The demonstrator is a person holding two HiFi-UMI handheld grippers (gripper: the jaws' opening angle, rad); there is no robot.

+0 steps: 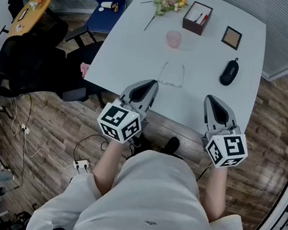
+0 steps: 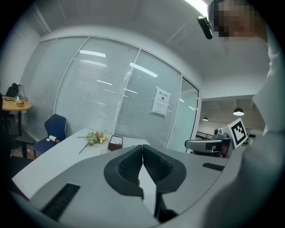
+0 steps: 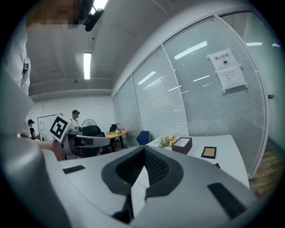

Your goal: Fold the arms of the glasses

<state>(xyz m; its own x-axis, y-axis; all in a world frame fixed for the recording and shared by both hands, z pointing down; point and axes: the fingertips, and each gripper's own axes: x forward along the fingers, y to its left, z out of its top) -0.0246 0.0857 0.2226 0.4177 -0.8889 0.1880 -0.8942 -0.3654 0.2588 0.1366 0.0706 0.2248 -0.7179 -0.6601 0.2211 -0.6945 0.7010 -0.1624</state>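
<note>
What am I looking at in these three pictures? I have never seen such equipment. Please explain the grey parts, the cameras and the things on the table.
There is no robot: a person holds a two-jaw tool in each hand, the left gripper and the right gripper. The head view comes from a camera on the person's head, looking down. The two gripper views come from cameras riding on the grippers, looking along their jaws. Both are shut and hold nothing. On the table lie glasses with their arms open, a cup, flowers, a box, a frame and a case.
</note>
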